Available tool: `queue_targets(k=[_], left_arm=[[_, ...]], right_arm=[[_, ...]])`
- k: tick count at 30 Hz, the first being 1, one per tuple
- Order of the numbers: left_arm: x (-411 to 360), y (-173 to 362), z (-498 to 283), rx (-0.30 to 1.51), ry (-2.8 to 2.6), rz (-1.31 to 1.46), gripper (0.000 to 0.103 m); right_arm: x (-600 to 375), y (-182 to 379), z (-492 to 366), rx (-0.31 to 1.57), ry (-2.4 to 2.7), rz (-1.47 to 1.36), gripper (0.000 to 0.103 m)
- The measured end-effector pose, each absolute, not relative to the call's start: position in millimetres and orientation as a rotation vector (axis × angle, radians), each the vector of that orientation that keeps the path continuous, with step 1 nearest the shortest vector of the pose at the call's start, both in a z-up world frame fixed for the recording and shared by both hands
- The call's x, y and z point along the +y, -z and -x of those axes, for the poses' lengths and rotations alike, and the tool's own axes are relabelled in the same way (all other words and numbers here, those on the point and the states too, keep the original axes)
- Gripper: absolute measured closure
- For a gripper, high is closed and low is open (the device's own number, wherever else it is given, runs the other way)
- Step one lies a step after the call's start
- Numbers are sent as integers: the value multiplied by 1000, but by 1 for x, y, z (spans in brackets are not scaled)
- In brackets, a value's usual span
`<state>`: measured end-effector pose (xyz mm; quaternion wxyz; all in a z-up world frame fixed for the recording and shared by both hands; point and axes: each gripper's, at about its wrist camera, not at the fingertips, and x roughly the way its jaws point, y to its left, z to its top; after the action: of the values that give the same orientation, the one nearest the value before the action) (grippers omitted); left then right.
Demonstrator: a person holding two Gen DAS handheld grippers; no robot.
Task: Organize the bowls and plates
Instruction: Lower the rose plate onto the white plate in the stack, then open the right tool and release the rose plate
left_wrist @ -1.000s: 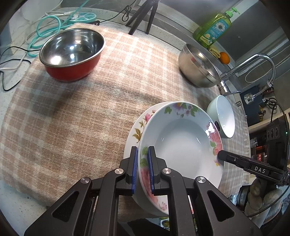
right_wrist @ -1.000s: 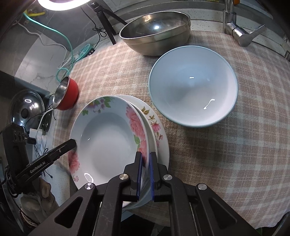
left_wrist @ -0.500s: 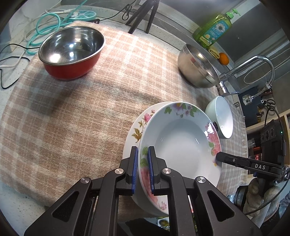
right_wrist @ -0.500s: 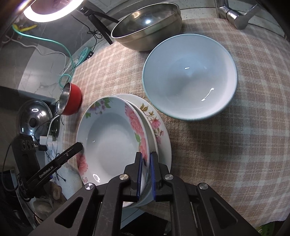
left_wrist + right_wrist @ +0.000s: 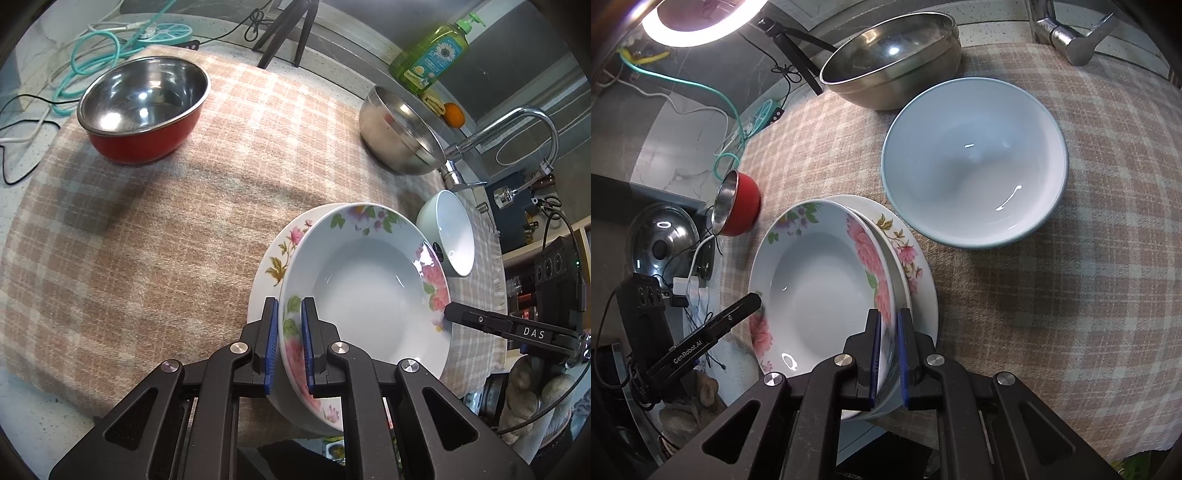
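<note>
Floral porcelain fills my left view: my left tool [image 5: 289, 338] is clamped on the near rim of the deep flowered plate [image 5: 369, 291], which sits above a flat flowered plate [image 5: 275, 258] on the checked cloth [image 5: 147, 240] over the table. Compared with a second ago, the grip and the plate's place look unchanged here. Across the plate, my right tool's finger reads "DAS" [image 5: 533, 333]. I count three bowls: one red with a steel inside [image 5: 144, 107], one large steel [image 5: 397, 136], one white [image 5: 452, 232]. A green soap bottle [image 5: 430, 55] stands beyond, its label too small to read.

From the right view, my right tool [image 5: 888, 350] is closed on the opposite rim of the same deep plate [image 5: 820, 280], the flat plate [image 5: 919, 273] under it. The scene has tilted slightly since the earlier frame; the white bowl [image 5: 975, 162] sits a little lower. My left tool's finger reads "GenRobot.AI" [image 5: 687, 354]. The steel bowl [image 5: 894, 59] and red bowl [image 5: 738, 203] show again; two plates, three bowls.
</note>
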<state>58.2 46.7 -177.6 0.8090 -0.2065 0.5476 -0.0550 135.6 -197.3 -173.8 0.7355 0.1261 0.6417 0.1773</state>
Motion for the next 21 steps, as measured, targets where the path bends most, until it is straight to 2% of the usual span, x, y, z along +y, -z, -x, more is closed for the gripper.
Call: queue_targets(k=[11,14,18,21], left_arm=[[60,156,-46,1110,91,422,90],[62,151,-43,1096,82,411,90],[67,147,-39,1086,74,409,90],[70,145,-37,1085,72,418,90]], right_arm=[[-211,158,-128,1342,-358,-269,94],[-217,153,-124,1319,-346,-280,86],[-226,147,-119,1285,-340,-300,85],[-234,140,-115,1246,-321,-319,79]])
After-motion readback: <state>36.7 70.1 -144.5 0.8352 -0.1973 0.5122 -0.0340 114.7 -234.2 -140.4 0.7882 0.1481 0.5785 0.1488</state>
